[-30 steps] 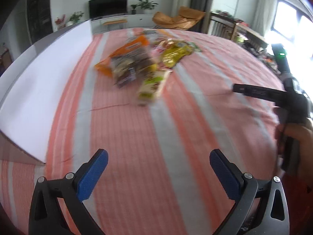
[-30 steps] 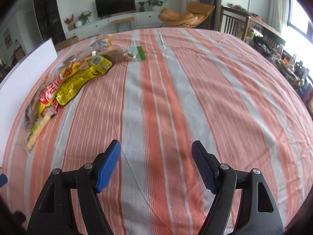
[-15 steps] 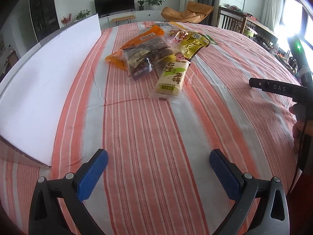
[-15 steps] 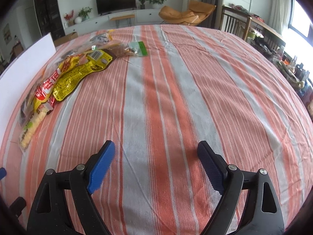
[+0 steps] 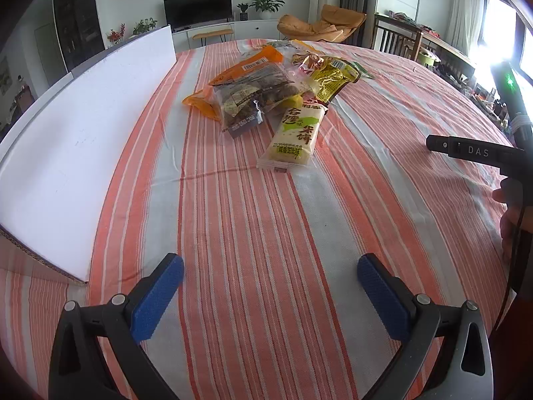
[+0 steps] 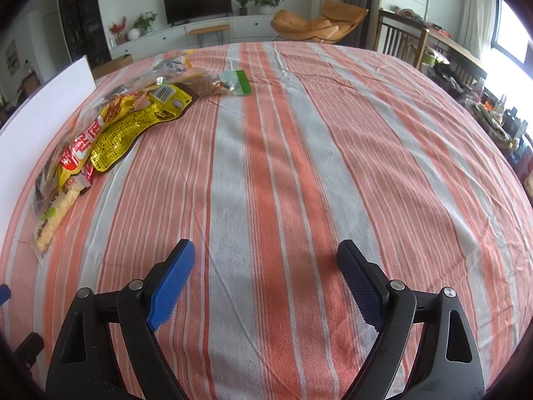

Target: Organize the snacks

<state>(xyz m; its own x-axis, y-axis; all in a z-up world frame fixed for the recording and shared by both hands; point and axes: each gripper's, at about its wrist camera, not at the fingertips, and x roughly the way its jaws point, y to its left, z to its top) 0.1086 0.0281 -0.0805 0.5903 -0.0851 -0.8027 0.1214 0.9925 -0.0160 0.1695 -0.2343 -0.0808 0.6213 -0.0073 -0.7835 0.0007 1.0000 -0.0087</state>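
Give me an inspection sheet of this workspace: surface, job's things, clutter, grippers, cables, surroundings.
Surface: striped tablecloth, orange and grey, lightly creased.
Job's things: snack pile loose and overlapping; rice cracker pack nearest, yellow packet and orange bag behind it.
Clutter: white board lying along the table edge beside the pile.
Grippers: left gripper open, nothing between its pads; right gripper open, nothing between its pads.
Cables: a thin cable hangs by the hand that holds the right gripper.
Surroundings: television, potted plants, orange chair, bright window.
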